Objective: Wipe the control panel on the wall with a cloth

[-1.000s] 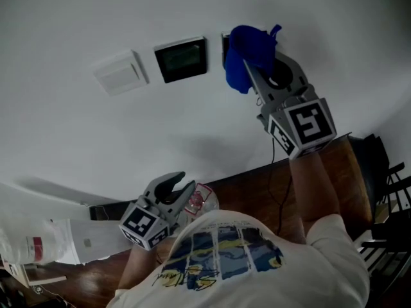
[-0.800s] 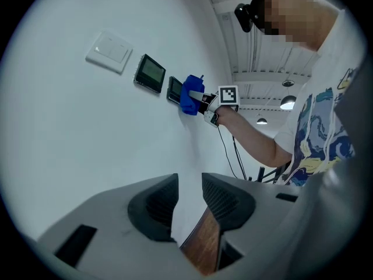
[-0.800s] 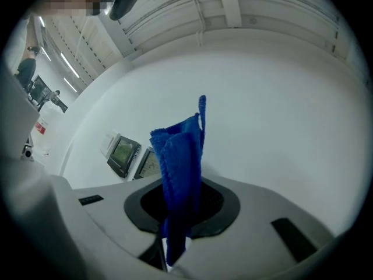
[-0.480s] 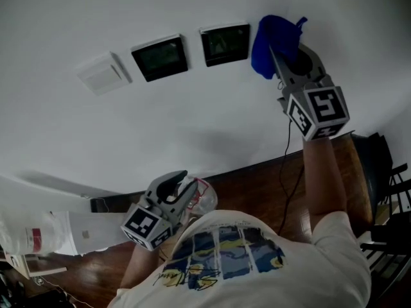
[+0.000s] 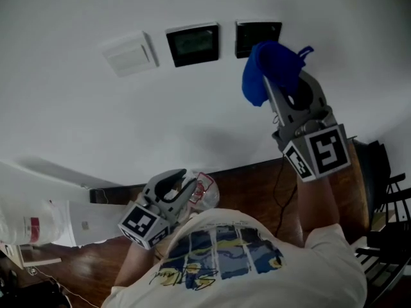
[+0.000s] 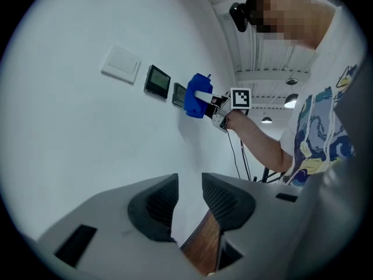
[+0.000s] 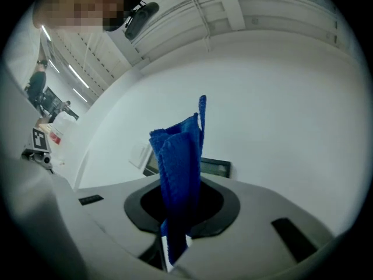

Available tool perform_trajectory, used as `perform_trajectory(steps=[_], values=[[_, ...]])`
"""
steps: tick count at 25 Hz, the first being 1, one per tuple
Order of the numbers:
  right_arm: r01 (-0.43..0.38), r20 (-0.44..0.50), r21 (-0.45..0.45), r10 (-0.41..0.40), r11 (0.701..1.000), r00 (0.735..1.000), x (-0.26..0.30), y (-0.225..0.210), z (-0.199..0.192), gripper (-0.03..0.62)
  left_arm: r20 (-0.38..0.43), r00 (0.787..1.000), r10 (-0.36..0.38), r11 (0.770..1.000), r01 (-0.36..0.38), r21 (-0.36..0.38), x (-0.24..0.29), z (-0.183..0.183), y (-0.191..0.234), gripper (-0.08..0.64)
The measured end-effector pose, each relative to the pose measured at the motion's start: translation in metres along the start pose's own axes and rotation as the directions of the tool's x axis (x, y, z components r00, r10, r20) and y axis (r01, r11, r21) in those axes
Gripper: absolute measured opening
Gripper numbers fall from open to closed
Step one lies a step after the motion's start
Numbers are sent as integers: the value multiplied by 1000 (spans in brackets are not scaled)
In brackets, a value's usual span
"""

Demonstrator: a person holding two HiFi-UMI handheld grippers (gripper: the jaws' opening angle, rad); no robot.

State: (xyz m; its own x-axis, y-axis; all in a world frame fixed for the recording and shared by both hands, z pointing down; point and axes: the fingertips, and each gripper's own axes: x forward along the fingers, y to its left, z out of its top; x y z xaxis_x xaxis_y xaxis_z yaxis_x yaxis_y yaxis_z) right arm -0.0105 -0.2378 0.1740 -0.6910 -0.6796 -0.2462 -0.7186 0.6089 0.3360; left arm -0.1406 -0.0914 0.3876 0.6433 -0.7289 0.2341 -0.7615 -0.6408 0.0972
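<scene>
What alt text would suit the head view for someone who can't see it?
The right tongs hold a blue cloth up to a white wall, at the lower edge of the right-hand dark panel. A second dark panel and a white switch plate sit to its left; the left tongs hang open and empty, low by the person's shirt.

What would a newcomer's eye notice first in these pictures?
The bright blue cloth, pinched in the right tool, is raised at the rightmost dark panel on the white wall. A second dark panel and a white switch plate sit beside it. The left tool hangs low, open, empty.
</scene>
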Motion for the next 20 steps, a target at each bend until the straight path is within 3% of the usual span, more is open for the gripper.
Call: perform_trajectory(steps=[4,9,14,20], values=[[-129,-1,0,129,992,992,36,75,6,77,4,1000,-10,1000,10,-2,-18,-5,3,124],[-169,-14,3,169,986,986,88,117,10,77,14,1000,-17,1000,17,0,-41,-11,6,124],[-147,26,-34,148,989,989,114,113,14,77,8,1000,13,1000,-13,-16,-60,-21,18,124],[-81,0,-46,81,996,997,94,74,10,77,25,1000,1,1000,0,-31,-50,-15,15,124]])
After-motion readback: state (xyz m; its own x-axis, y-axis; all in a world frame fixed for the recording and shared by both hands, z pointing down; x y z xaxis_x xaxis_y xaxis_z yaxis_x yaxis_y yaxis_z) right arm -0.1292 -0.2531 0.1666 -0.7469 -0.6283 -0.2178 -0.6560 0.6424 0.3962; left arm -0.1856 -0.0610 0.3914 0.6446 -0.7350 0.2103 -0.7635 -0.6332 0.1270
